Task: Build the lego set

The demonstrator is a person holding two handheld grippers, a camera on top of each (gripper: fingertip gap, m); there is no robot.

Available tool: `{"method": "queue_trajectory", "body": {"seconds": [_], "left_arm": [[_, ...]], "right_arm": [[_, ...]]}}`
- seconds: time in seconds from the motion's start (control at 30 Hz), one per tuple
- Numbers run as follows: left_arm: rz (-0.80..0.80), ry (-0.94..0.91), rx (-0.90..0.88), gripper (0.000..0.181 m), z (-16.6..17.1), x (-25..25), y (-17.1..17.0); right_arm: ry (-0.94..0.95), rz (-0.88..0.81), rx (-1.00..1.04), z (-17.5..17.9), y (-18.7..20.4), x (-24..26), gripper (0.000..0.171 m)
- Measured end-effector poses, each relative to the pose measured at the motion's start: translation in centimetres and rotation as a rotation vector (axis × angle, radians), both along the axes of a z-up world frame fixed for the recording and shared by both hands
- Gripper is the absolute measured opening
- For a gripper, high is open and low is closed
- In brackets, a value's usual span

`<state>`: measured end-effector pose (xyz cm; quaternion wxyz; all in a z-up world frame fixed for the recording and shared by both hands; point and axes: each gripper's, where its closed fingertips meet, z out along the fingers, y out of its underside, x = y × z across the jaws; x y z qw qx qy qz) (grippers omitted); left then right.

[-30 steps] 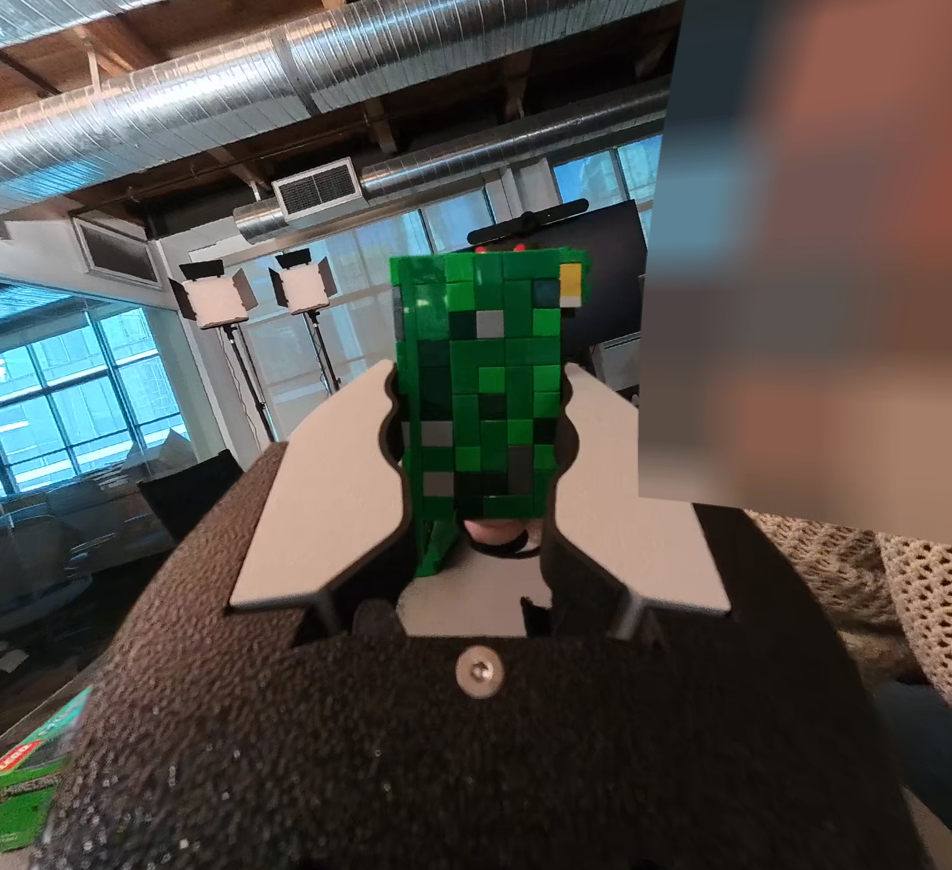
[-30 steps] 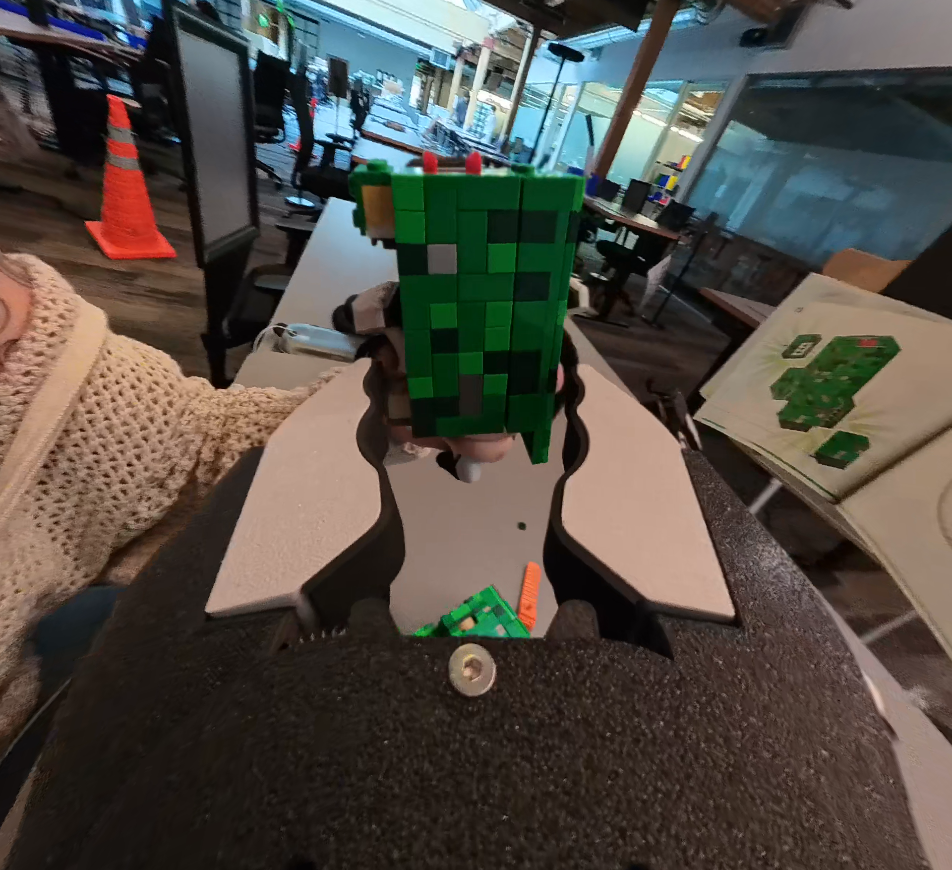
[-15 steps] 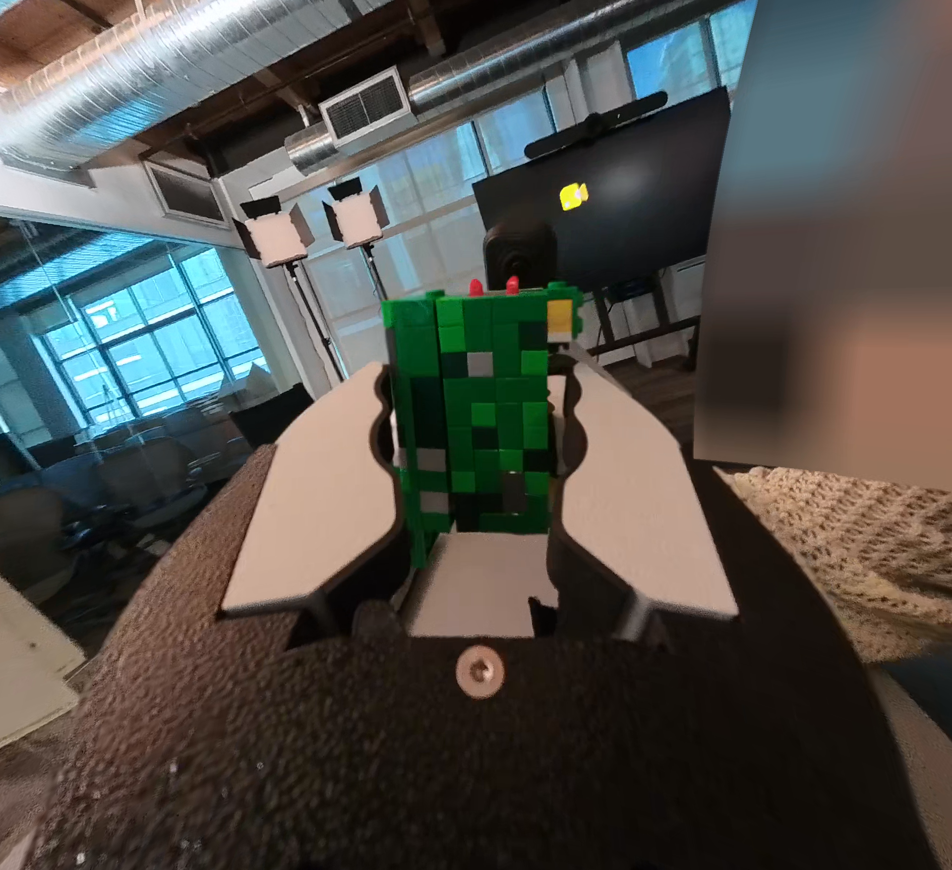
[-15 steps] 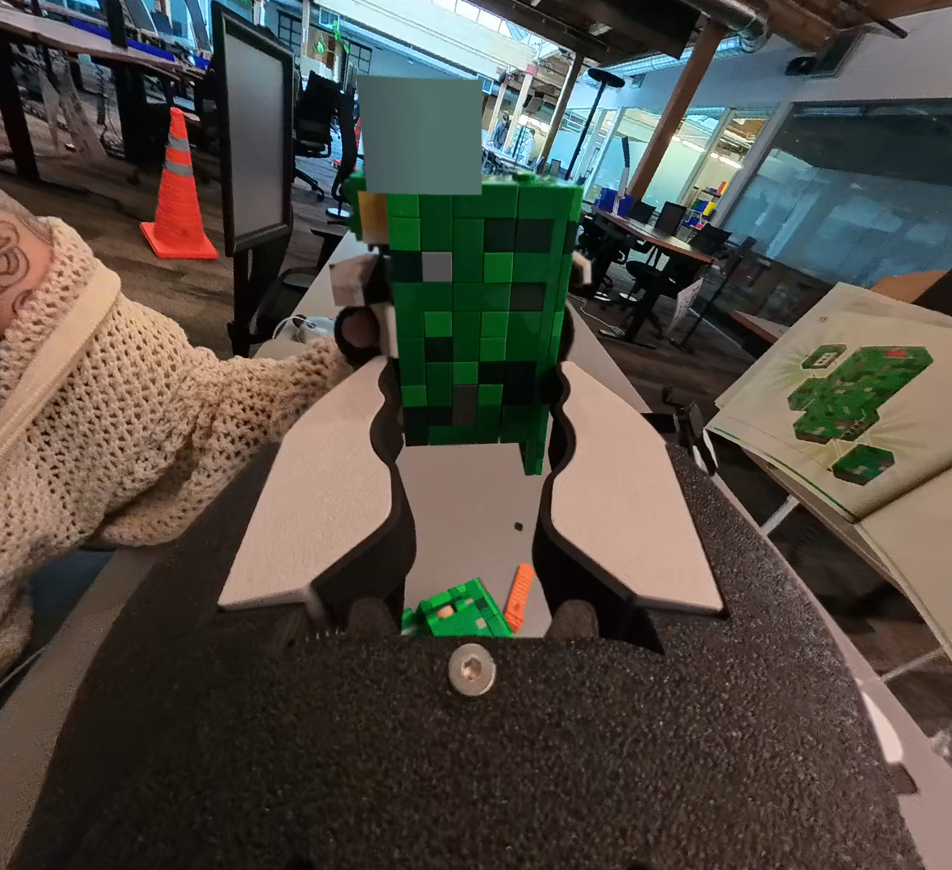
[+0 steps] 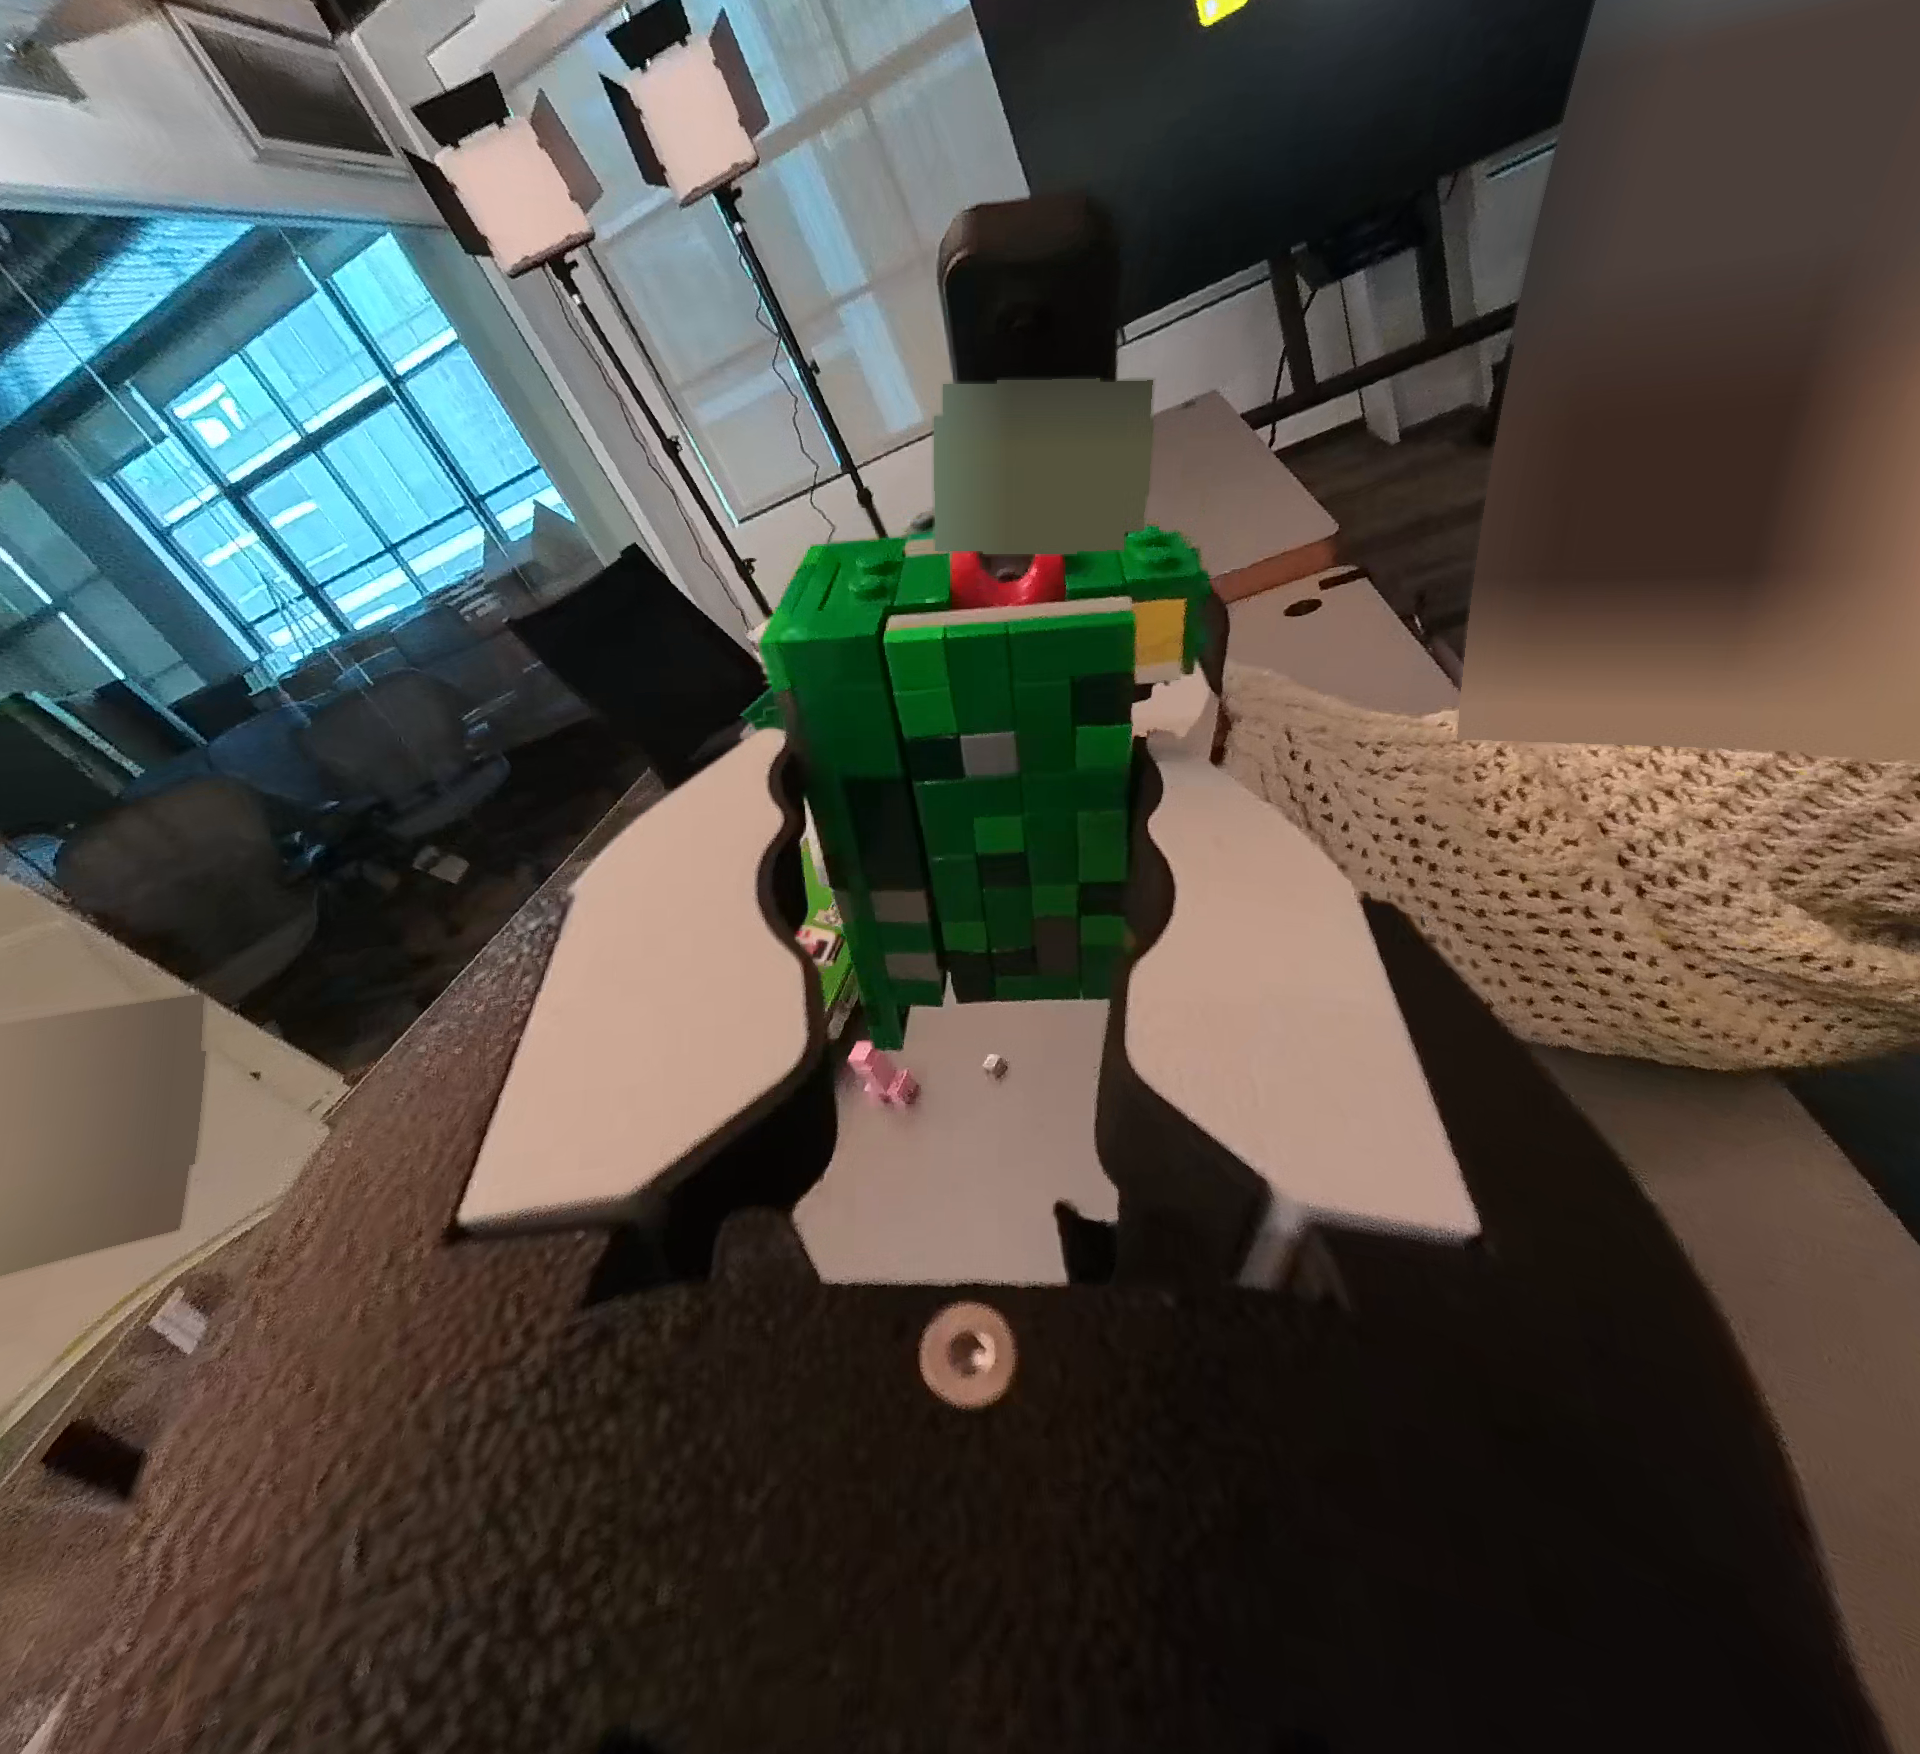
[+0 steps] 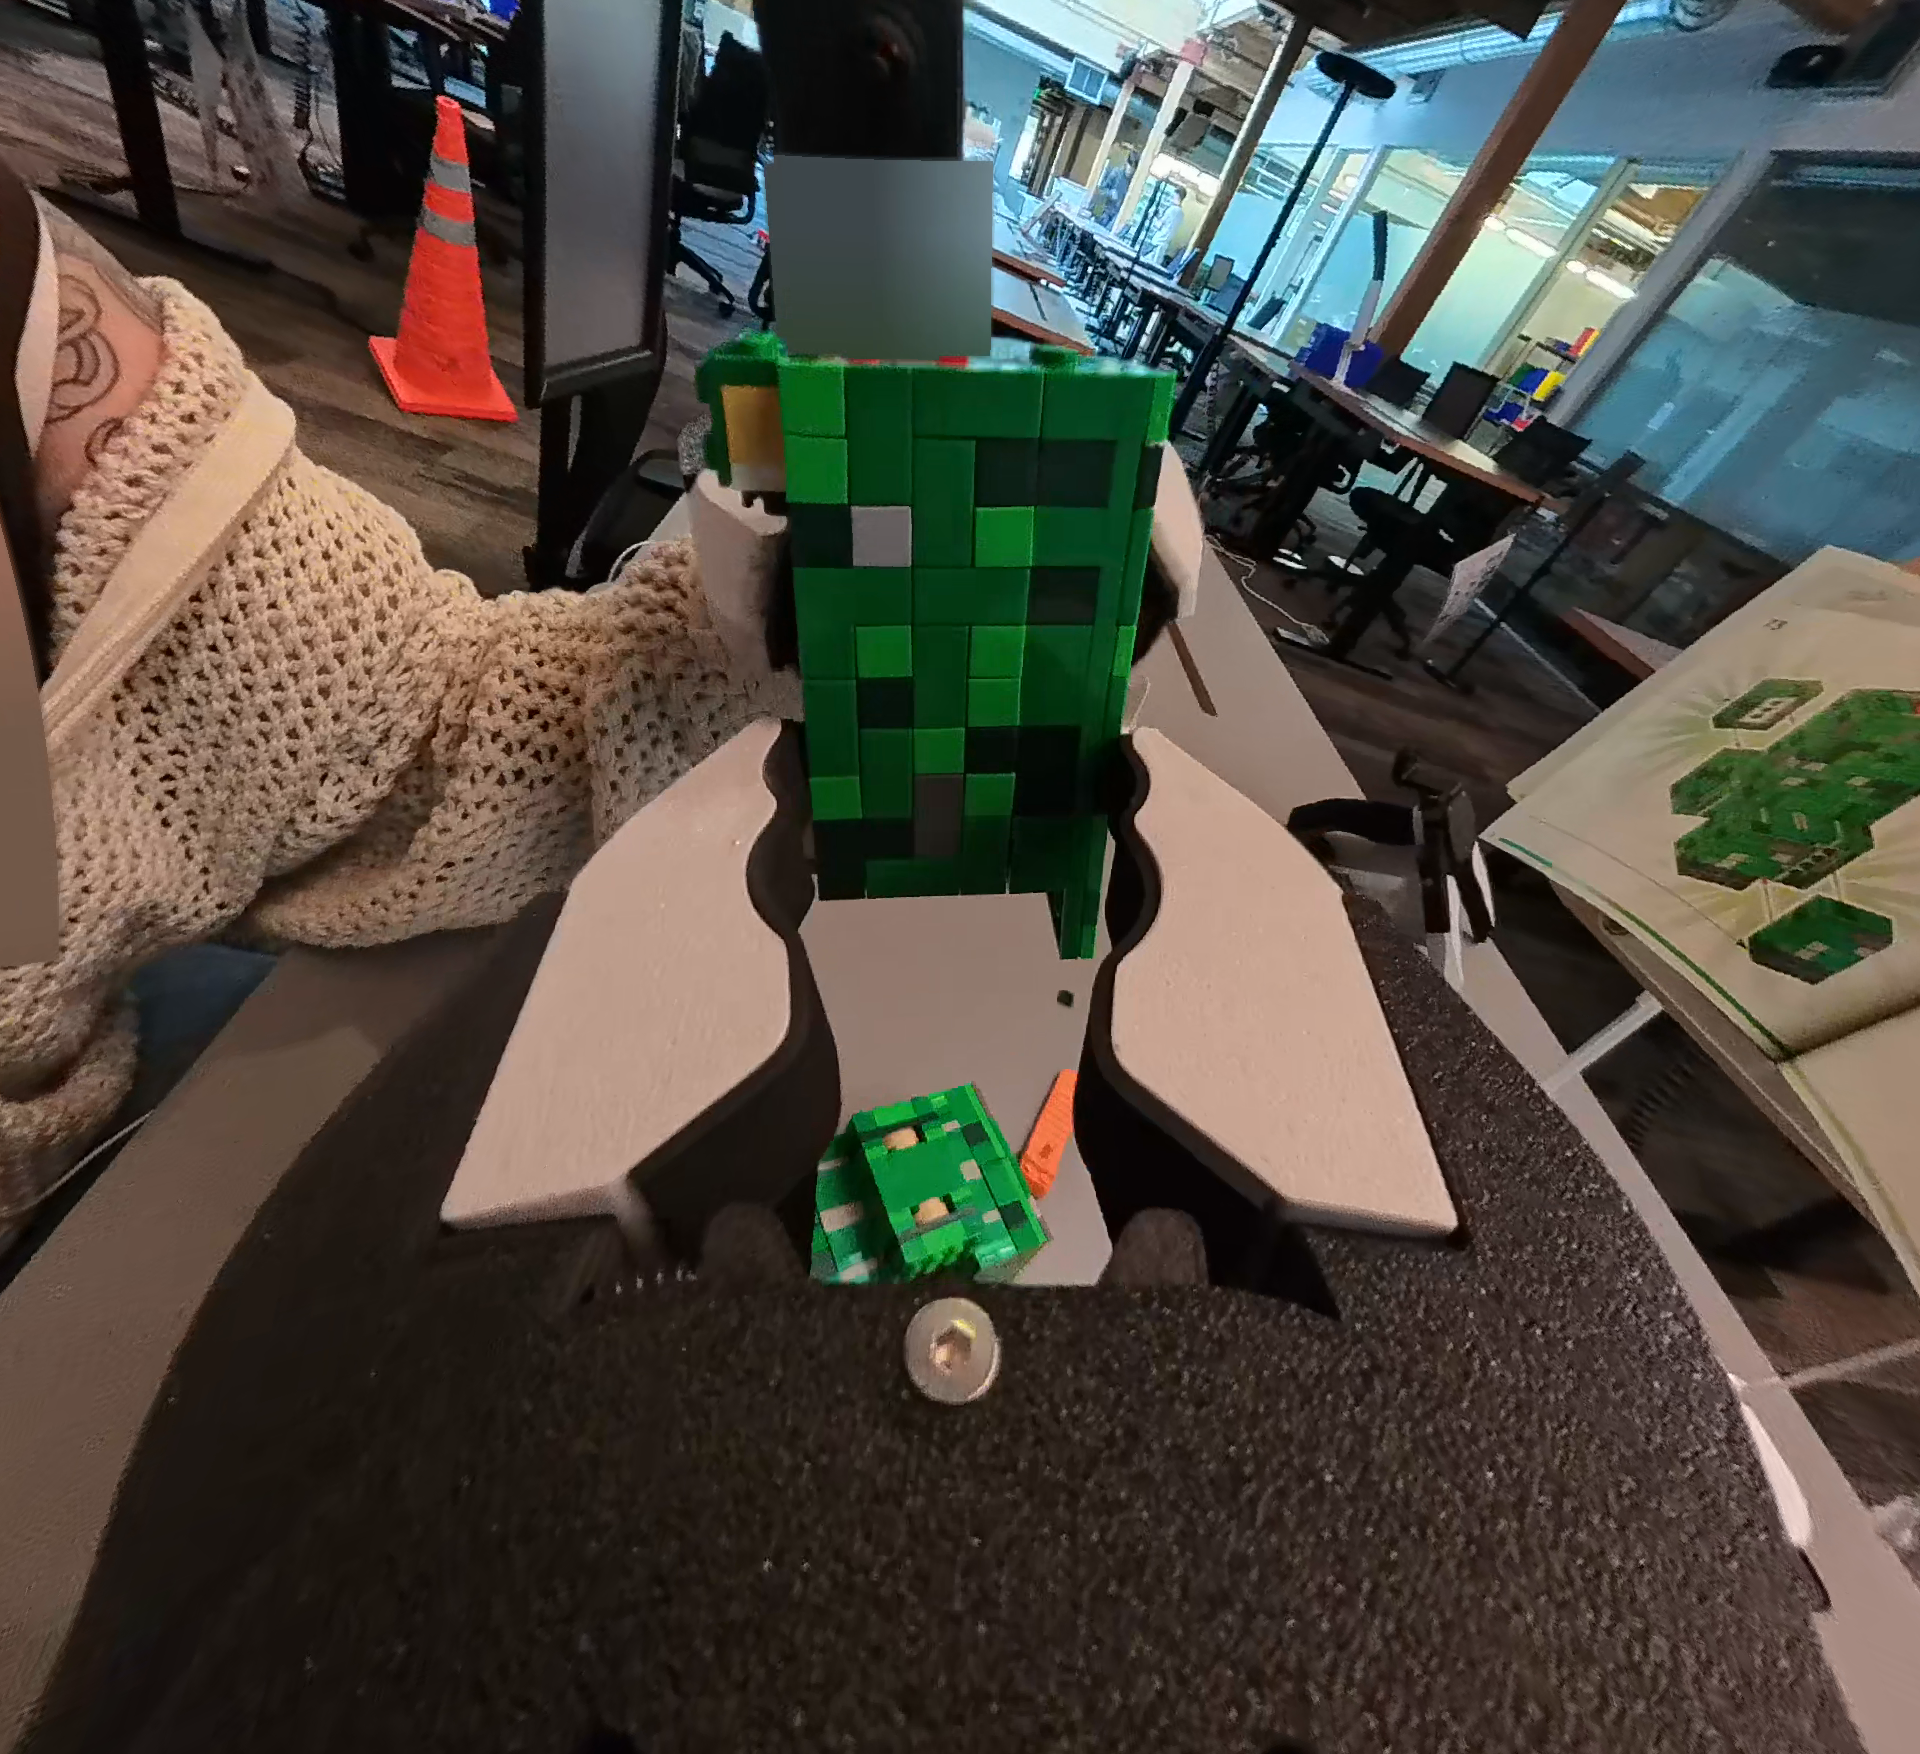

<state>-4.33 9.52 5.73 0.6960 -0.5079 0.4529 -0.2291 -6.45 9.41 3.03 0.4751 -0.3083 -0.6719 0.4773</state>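
Note:
A tall green lego tower (image 5: pixel 977 800) of mixed green, dark and grey tiles has a yellow tile near its top and a red piece (image 5: pixel 1003 577) on top. My left gripper (image 5: pixel 966 800) is shut on its sides at mid height. My right gripper (image 6: pixel 956 769) faces it from the opposite side and is shut on the lower part of the same tower (image 6: pixel 966 644). The left gripper's white fingers (image 6: pixel 727 551) show behind the tower in the right wrist view. The tower is upright above the white table (image 6: pixel 935 977).
A small green lego block (image 6: pixel 925 1185) and an orange brick separator (image 6: pixel 1049 1133) lie on the table below my right gripper. A pink piece (image 5: pixel 883 1076) and a tiny white piece (image 5: pixel 994 1064) lie below my left. An open instruction booklet (image 6: pixel 1766 821) lies at the right. A knit sleeve (image 6: pixel 364 665) is at the left. Only a small space, under 4 cm, lies between the two pairs of fingers.
Both grippers have tipped downward with the tower still held between them. The tower has come lower, and the table and its loose pieces now show in the left wrist view.

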Motion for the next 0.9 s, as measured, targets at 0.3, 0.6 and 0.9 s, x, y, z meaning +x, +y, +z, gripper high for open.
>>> {"method": "queue_trajectory", "body": {"seconds": [0.3, 0.6, 0.9], "left_arm": [[0.041, 0.061, 0.034, 0.057, -0.5, 0.8, 0.5], [0.088, 0.143, 0.074, 0.056, -1.2, 1.2, 0.7], [0.091, 0.147, 0.044, 0.057, -1.6, 1.4, 1.2]], "right_arm": [[0.019, -0.022, 0.072, -0.3, 0.6, 0.7, 0.056], [0.001, -0.057, 0.125, -0.7, 0.8, 0.9, 0.054], [-0.029, -0.013, 0.078, -1.5, 1.0, 0.7, 0.053]]}}
